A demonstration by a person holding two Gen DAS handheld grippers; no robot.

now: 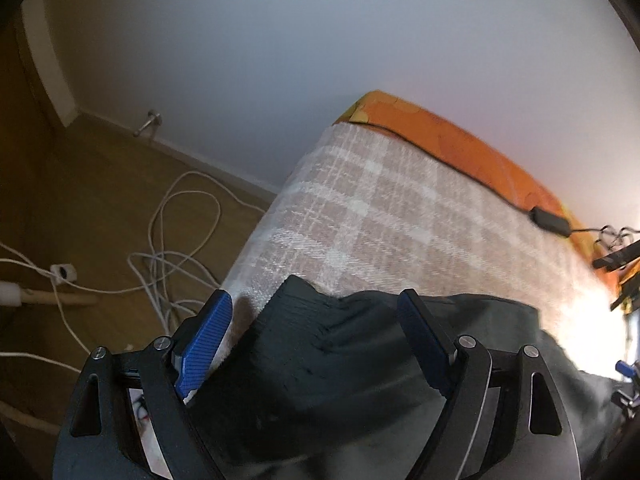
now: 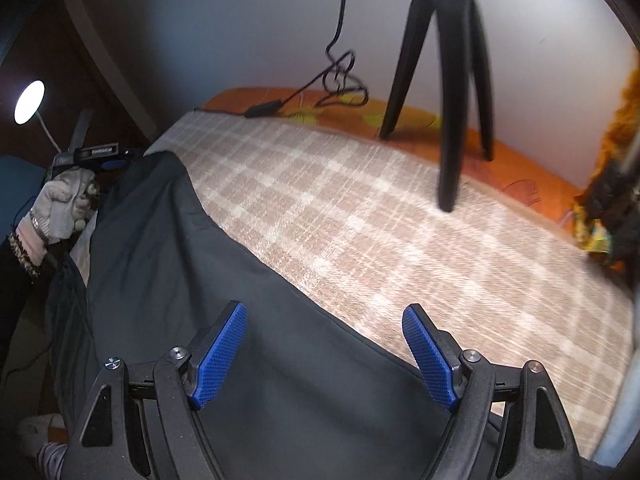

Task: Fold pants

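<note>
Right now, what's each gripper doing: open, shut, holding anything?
Left gripper: open, over the dark pants, nothing gripped.
Right gripper: open above the pants, holding nothing.

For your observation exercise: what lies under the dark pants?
The pants rest on a beige plaid blanket, which runs on beneath them. Whatever else lies under the fabric is covered.

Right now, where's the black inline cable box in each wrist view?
Left wrist: the black cable box is at right, on the orange sheet's edge beside the plaid blanket.
Right wrist: upper middle, same orange strip.
Shared landmark: the blanket's far edge meeting the orange sheet.
</note>
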